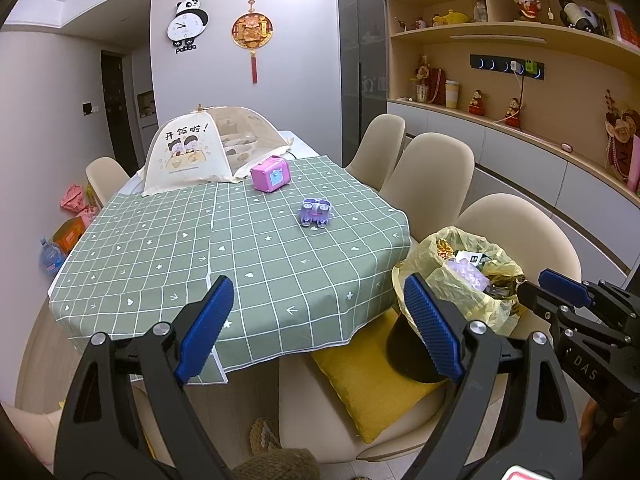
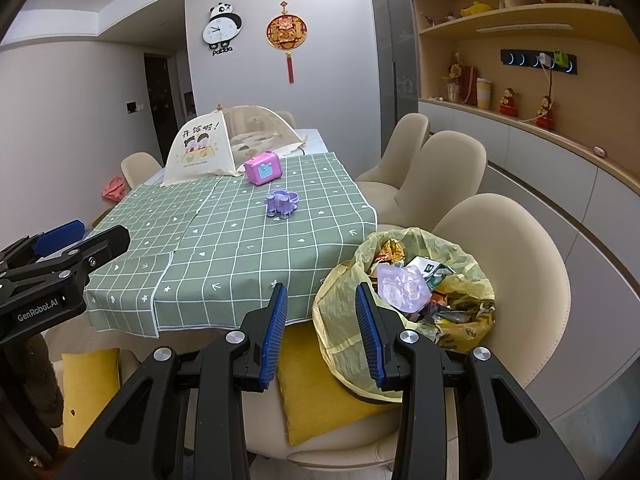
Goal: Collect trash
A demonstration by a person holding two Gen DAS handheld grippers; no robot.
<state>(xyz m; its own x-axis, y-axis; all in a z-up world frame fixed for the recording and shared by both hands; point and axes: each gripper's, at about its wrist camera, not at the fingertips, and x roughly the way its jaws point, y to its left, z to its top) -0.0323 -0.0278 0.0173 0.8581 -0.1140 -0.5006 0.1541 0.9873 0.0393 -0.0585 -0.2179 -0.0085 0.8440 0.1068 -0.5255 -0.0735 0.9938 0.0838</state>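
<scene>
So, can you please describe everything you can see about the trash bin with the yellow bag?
The trash bin looks dark and round, almost hidden by its thin, translucent yellow bag. The bag is open and crumpled, folded over the rim. Inside lie mixed wrappers, among them a pale purple one. The bin stands upright on a yellow cushion on a beige chair, beside the table's corner.

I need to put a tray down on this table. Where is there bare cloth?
The green checked tablecloth lies bare from its near edge up to the purple toy. Crowded at the far end: pink toy case and mesh food cover.
</scene>
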